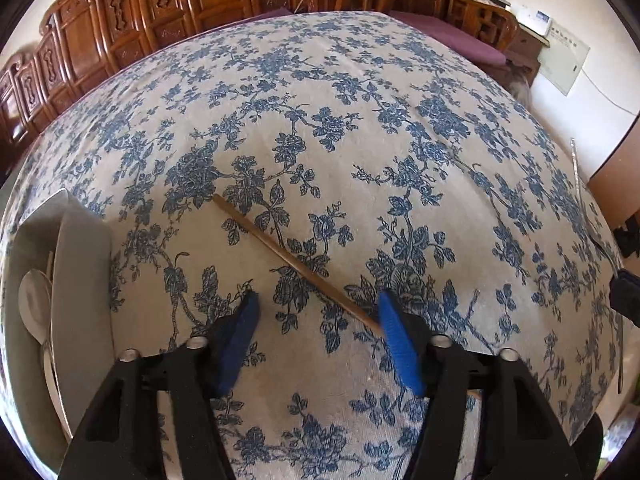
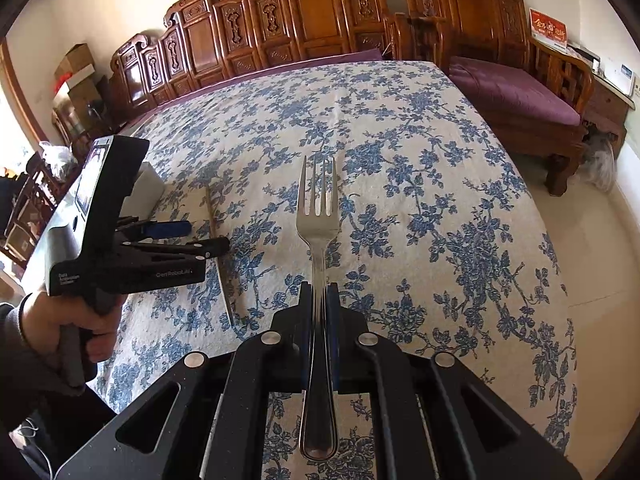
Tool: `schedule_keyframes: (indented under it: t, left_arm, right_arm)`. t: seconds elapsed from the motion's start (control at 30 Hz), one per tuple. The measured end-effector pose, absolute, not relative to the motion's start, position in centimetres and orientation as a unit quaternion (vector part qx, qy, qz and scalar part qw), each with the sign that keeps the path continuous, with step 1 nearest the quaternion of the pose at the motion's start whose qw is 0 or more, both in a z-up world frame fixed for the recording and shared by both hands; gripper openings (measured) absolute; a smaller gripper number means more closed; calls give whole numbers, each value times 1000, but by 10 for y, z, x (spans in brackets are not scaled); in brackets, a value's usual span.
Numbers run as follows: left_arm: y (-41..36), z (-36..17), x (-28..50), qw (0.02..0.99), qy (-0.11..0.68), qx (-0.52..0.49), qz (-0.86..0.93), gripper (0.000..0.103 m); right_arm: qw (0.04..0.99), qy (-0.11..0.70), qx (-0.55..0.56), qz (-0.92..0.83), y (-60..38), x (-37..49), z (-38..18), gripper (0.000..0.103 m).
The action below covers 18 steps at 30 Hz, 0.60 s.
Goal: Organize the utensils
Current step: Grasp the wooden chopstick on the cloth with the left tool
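Observation:
A wooden chopstick [image 1: 288, 258] lies slantwise on the blue-flowered tablecloth. My left gripper [image 1: 316, 308] is open just above it, its blue right pad [image 1: 396, 340] over the chopstick's near part. The chopstick also shows in the right wrist view [image 2: 218, 248], beside the left gripper [image 2: 200, 236]. My right gripper [image 2: 319, 300] is shut on a steel fork [image 2: 317, 216], held by the handle above the table, tines pointing away. The fork also shows at the right edge of the left wrist view [image 1: 578, 184]. A grey utensil tray [image 1: 80, 272] at the left holds spoons [image 1: 34, 304].
The tray also shows behind the left gripper in the right wrist view [image 2: 148, 192]. Carved wooden chairs [image 2: 304, 12] line the far side of the table. A wooden bench with a purple cushion [image 2: 516, 92] stands to the right. The table edge falls off at the right.

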<state>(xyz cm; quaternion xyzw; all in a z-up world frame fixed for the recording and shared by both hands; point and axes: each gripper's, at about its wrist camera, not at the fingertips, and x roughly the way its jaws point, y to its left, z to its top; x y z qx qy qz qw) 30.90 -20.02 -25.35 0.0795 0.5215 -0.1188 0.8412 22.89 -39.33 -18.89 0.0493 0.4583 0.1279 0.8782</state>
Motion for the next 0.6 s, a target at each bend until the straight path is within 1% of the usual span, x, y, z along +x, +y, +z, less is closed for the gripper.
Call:
schedule_keyframes:
  t: [0.03, 0.07, 0.13, 0.17, 0.2, 0.3, 0.6]
  left_arm:
    - [-199, -253, 308, 840, 523, 80, -119, 44]
    - [-196, -252, 305, 839, 526, 80, -118, 40]
    - [-191, -251, 301, 836, 530, 79, -117, 23]
    - [-187, -251, 298, 835, 533, 78, -116, 18]
    - [-184, -251, 295, 832, 536, 80, -116, 9]
    - [-177, -250, 289, 828, 541, 85, -120, 5]
    - [-161, -247, 277, 817, 554, 104, -125, 4]
  right_arm:
    - [878, 458, 49, 130, -393, 229, -189, 9]
    - [878, 459, 48, 131, -392, 229, -189, 9]
    - [877, 459, 48, 133, -390, 228, -190, 9]
    - [877, 459, 48, 135, -389, 228, -190, 9]
    - [876, 460, 47, 136, -388, 227, -190, 9]
    - [875, 462, 47, 136, -388, 226, -192, 9]
    - [873, 465, 43, 138, -384, 222, -194, 9]
